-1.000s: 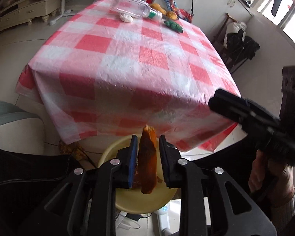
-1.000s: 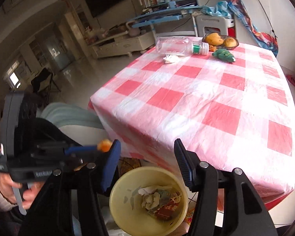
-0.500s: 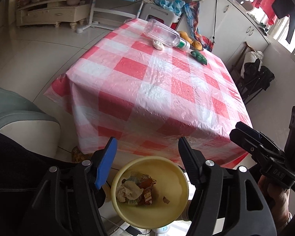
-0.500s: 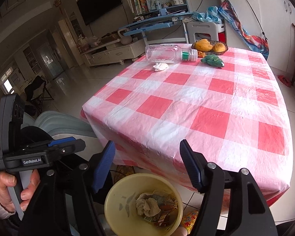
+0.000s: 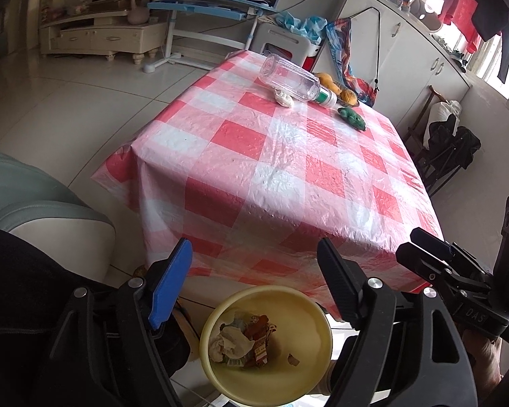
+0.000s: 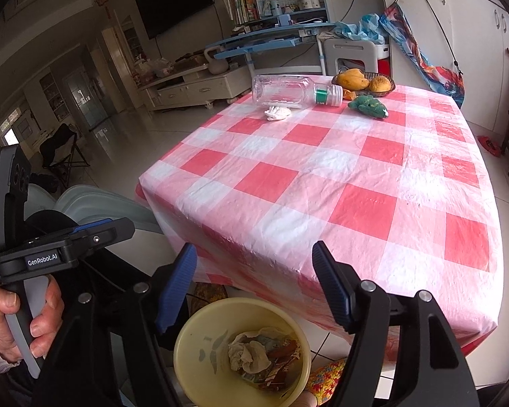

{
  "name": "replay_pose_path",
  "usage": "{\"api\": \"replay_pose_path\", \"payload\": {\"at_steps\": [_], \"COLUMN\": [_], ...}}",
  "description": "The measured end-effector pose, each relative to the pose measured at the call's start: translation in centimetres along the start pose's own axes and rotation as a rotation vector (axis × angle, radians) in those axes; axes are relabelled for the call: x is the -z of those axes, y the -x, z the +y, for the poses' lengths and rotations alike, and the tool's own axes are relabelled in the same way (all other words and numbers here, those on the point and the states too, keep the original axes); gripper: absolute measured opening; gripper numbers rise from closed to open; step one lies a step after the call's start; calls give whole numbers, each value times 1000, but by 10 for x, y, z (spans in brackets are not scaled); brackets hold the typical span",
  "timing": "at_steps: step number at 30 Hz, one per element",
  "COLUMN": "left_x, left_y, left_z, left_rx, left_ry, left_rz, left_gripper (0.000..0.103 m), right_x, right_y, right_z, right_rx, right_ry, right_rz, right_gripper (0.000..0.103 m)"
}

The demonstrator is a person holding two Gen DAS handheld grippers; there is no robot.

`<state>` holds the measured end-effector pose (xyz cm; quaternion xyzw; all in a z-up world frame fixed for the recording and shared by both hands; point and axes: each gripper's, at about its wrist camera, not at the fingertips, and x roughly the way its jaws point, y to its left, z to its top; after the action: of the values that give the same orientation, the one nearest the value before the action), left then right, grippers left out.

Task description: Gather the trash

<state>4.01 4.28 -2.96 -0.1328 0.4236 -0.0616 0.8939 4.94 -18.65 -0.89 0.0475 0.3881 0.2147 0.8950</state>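
Two grippers, both spread wide with nothing between the fingers. Our left gripper (image 5: 254, 281) hangs over the yellow bin (image 5: 308, 308), which sits low, just off the near edge of the counter (image 5: 288, 169). Our right gripper (image 6: 254, 285) sits above the same bin (image 6: 200, 325) from the other side; each gripper shows in the other's view, left at the left edge of the right wrist view, right at the right edge of the left wrist view.

Trash in the bin (image 5: 244, 342): crumpled white paper plus red and orange wrappers, piled at the bottom.

Out on the counter, red-and-white checked cloth, bare near us. At the far end: clear plastic bottle (image 6: 293, 91) lying on its side, green band and white cap pointing right; small white crumpled wad (image 6: 277, 113) just in front of it, touching or nearly so; green plush toy (image 6: 368, 105) right of the cap; basket of yellow-orange fruit (image 6: 364, 81) behind that. All well apart from both grippers.
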Motion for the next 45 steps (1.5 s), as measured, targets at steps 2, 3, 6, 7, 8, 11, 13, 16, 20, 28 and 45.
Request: {"api": "replay_pose_path", "payload": {"at_steps": [2,3,6,7,8,11,13,16,20,28,45], "left_x": [0,0,0,0,0,0,0,0,0,0,0], "left_y": [0,0,-1,-1,-1,-1,-1,-1,-1,-2,-2], "left_z": [1,1,1,1,1,2,1,1,1,2,4], "left_rx": [1,0,-3,-3,-3,-4,-3,-4,-5,-7,-8], "left_ry": [2,4,6,6,5,5,6,6,5,5,6], "left_rz": [-1,-2,-3,-3,-3,-3,-3,-3,-3,-2,-3], "left_gripper": [73,73,73,73,73,73,73,73,73,73,75], "right_x": [0,1,1,1,1,1,1,1,1,2,3], "right_y": [0,-1,-1,-1,-1,-1,-1,-1,-1,-1,-3], "right_z": [0,0,0,0,0,0,0,0,0,1,2], "right_rx": [0,0,2,2,2,2,2,2,2,2,2], "right_ry": [0,0,0,0,0,1,1,1,1,2,4], "right_rz": [1,1,2,2,2,2,3,3,4,4,8], "right_gripper": [68,68,68,68,68,68,68,68,68,68,68]}}
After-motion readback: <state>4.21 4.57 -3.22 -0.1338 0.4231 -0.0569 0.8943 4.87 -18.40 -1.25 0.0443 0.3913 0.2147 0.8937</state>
